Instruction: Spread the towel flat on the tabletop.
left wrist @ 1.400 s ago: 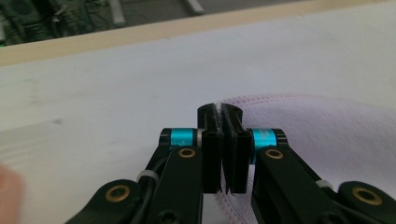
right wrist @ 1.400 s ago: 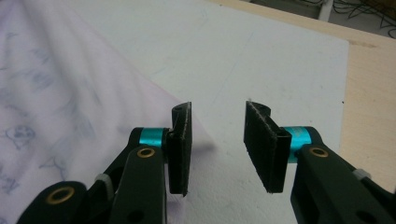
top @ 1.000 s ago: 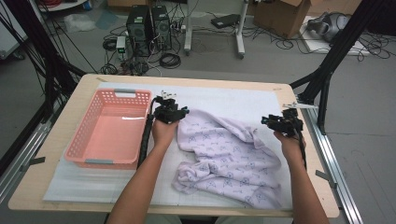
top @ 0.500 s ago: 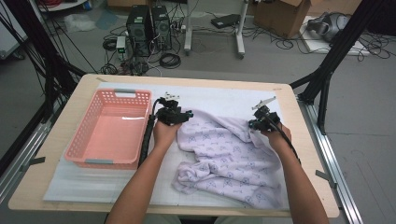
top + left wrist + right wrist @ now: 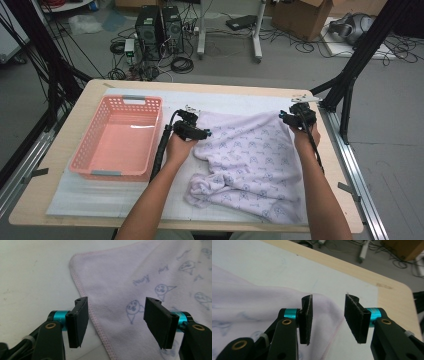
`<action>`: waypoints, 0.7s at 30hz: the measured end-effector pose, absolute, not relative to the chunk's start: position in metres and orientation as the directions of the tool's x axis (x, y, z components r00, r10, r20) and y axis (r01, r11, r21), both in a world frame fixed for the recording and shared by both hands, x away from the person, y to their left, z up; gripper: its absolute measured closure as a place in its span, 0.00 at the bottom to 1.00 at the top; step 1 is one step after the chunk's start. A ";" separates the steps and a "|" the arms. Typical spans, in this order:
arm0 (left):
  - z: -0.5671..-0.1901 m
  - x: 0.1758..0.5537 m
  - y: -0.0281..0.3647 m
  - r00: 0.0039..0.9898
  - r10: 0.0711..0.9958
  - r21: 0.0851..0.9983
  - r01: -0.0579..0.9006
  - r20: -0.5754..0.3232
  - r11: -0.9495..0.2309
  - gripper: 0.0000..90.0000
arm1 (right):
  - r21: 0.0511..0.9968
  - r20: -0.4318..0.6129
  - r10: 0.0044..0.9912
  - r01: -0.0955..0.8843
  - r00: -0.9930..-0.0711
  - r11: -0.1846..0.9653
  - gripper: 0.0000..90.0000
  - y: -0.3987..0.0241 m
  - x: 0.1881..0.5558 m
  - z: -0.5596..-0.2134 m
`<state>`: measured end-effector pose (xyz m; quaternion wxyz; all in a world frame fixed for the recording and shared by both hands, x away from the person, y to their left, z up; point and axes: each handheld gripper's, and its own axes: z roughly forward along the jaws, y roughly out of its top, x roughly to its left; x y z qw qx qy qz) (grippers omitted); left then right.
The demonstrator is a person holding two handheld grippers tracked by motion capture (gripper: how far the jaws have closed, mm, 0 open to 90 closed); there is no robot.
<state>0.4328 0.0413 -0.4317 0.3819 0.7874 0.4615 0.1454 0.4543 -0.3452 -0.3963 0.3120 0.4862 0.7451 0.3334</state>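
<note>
Wooden table [image 5: 65, 150] with white mat [image 5: 100, 195] on top; pink basket [image 5: 117, 137] at mat's left, lilac printed towel [image 5: 250, 160] crumpled at right.

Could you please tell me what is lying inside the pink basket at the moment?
The pink basket shows a bare floor with nothing lying in it. Its near wall hides a narrow strip of that floor.

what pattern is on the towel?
Pale lilac towel with small blue line-drawn cartoon faces and scribbled words, pink stitched hem; clearest in the left gripper view.
</note>
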 end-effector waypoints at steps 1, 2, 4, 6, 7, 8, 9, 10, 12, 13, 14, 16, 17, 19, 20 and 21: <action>-0.434 0.433 0.039 0.531 0.839 0.730 0.619 -0.118 -0.290 0.39 | 0.806 -0.118 0.931 0.515 -0.344 0.293 0.64 -0.347 0.450 -0.394; -0.437 0.434 0.037 0.533 0.839 0.721 0.622 -0.104 -0.306 0.38 | 0.807 -0.110 0.930 0.514 -0.352 0.290 0.64 -0.349 0.446 -0.392; -0.441 0.433 0.034 0.542 0.835 0.714 0.621 -0.093 -0.323 0.37 | 0.819 -0.099 0.926 0.499 -0.364 0.284 0.64 -0.352 0.437 -0.388; -0.443 0.431 0.032 0.532 0.843 0.730 0.607 -0.081 -0.313 0.36 | 0.830 -0.079 0.923 0.489 -0.376 0.270 0.64 -0.356 0.428 -0.384; -0.444 0.430 0.033 0.527 0.846 0.740 0.598 -0.076 -0.306 0.37 | 0.832 -0.072 0.922 0.487 -0.379 0.266 0.64 -0.356 0.424 -0.383; -0.446 0.428 0.034 0.524 0.849 0.753 0.585 -0.068 -0.301 0.40 | 0.834 -0.068 0.919 0.484 -0.388 0.266 0.64 -0.357 0.420 -0.382; -0.448 0.425 0.035 0.521 0.852 0.768 0.568 -0.057 -0.295 0.43 | 0.835 -0.063 0.915 0.480 -0.398 0.267 0.64 -0.358 0.416 -0.381; -0.450 0.423 0.036 0.522 0.852 0.778 0.552 -0.041 -0.300 0.46 | 0.837 -0.061 0.912 0.477 -0.406 0.269 0.64 -0.357 0.412 -0.380; -0.450 0.420 0.041 0.511 0.858 0.792 0.544 -0.050 -0.278 0.59 | 0.843 -0.044 0.901 0.468 -0.431 0.265 0.64 -0.356 0.403 -0.379; -0.450 0.420 0.043 0.519 0.853 0.794 0.541 -0.054 -0.278 0.73 | 0.844 -0.041 0.895 0.465 -0.444 0.269 0.64 -0.355 0.399 -0.380; -0.450 0.421 0.047 0.542 0.837 0.793 0.544 -0.082 -0.275 0.89 | 0.844 -0.042 0.891 0.461 -0.453 0.275 0.64 -0.354 0.395 -0.380; -0.449 0.422 0.048 0.541 0.839 0.803 0.523 -0.053 -0.287 0.94 | 0.848 -0.032 0.877 0.452 -0.480 0.279 0.64 -0.352 0.387 -0.381; -0.447 0.423 0.050 0.513 0.857 0.826 0.502 -0.046 -0.257 0.95 | 0.849 -0.035 0.874 0.447 -0.484 0.282 0.64 -0.351 0.383 -0.382; -0.441 0.429 0.059 0.444 0.894 0.874 0.457 -0.065 -0.163 0.95 | 0.835 -0.041 0.877 0.465 -0.479 0.293 0.63 -0.352 0.381 -0.385; -0.438 0.433 0.064 0.411 0.909 0.880 0.456 -0.072 -0.136 0.96 | 0.828 -0.047 0.877 0.472 -0.478 0.302 0.62 -0.353 0.381 -0.386; -0.435 0.438 0.067 0.390 0.918 0.880 0.457 -0.070 -0.127 0.96 | 0.825 -0.037 0.879 0.481 -0.476 0.295 0.61 -0.353 0.381 -0.386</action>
